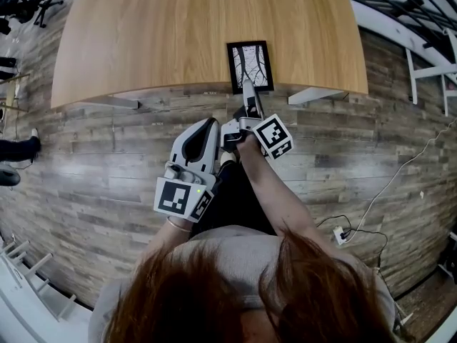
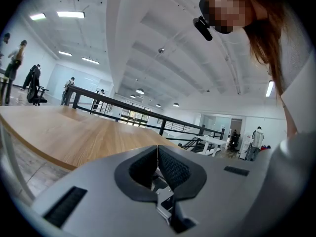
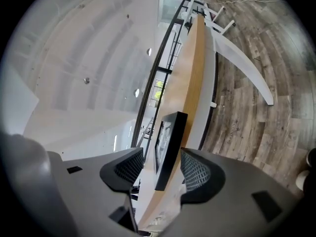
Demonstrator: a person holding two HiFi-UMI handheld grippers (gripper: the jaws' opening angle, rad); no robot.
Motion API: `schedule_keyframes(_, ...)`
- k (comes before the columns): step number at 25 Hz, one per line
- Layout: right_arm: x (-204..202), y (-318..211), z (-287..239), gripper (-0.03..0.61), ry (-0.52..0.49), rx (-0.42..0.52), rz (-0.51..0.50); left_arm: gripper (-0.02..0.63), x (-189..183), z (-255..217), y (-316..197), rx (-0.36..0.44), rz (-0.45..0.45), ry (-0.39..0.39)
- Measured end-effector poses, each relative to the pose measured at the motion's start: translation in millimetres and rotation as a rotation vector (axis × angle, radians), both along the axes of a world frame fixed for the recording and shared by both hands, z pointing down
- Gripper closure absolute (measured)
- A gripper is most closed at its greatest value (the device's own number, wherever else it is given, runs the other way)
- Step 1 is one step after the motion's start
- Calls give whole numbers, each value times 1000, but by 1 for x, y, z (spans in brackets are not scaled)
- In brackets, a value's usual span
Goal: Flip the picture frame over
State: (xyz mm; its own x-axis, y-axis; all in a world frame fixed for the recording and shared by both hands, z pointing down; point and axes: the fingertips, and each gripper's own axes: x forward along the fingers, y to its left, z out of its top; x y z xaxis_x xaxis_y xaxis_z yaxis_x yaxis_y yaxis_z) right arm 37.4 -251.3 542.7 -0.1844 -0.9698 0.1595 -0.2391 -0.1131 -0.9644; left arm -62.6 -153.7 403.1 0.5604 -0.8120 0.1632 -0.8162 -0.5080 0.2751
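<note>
One left gripper [image 2: 158,151] hangs back over the plank floor [image 1: 100,156], short of the bench [image 1: 178,34]. Its jaws are pressed together with nothing between them, and in the head view its tips are hard to make out against its white body. One picture frame [image 1: 250,65] lies flat at the bench's near edge, print side up. Its near end is partly covered by the one right gripper [image 1: 248,90]. That gripper's jaws stand apart with the frame's edge between them. Whether either pad touches the frame cannot be told. The bench's far side is cut off at the top, and the person's hair [image 1: 235,299] hides the lower floor.
</note>
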Motion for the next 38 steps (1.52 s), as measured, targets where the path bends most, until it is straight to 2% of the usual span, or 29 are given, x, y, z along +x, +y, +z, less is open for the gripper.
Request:
schedule_keyframes(2, 0, 7, 8, 357, 13, -55, 2, 604, 0, -1, 1, 4, 3, 0)
schedule_keyframes(6, 4, 44, 24, 357, 17, -237, -43, 604, -6, -4, 1, 15, -3, 4)
schedule_keyframes(9, 5, 71, 6, 357, 49, -250, -121, 605, -11, -5, -1, 22, -2, 4)
schedule_keyframes(12, 25, 81, -48, 357, 186, -121, -108, 605, -4, -11, -4, 38, 23, 19)
schedule_keyframes(16, 39, 79, -138, 359, 503, 138, -91, 604, 14, -28, -9, 86, 81, 55)
schedule_keyframes(19, 40, 85, -190, 359, 726, 280, -97, 605, 30, -39, -6, 123, 124, 63)
schedule_keyframes(22, 40, 101, -227, 360, 921, 394, -90, 606, 35, -48, 5, 150, 120, 67)
schedule_keyframes(25, 33, 121, -240, 369, 1068, 459, -131, 606, 35, -59, 24, 176, 92, 70)
schedule_keyframes(29, 24, 158, -241, 561, 1136, 516, -192, 604, 39, -70, 58, 214, 50, 57)
schedule_keyframes(33, 36, 215, -238, 562, 1090, 522, -240, 605, 58, -78, 115, 233, -3, 79)
schedule_keyframes(38, 54, 291, -237, 561, 1150, 547, -309, 605, 84, -84, 202, 252, -59, 94)
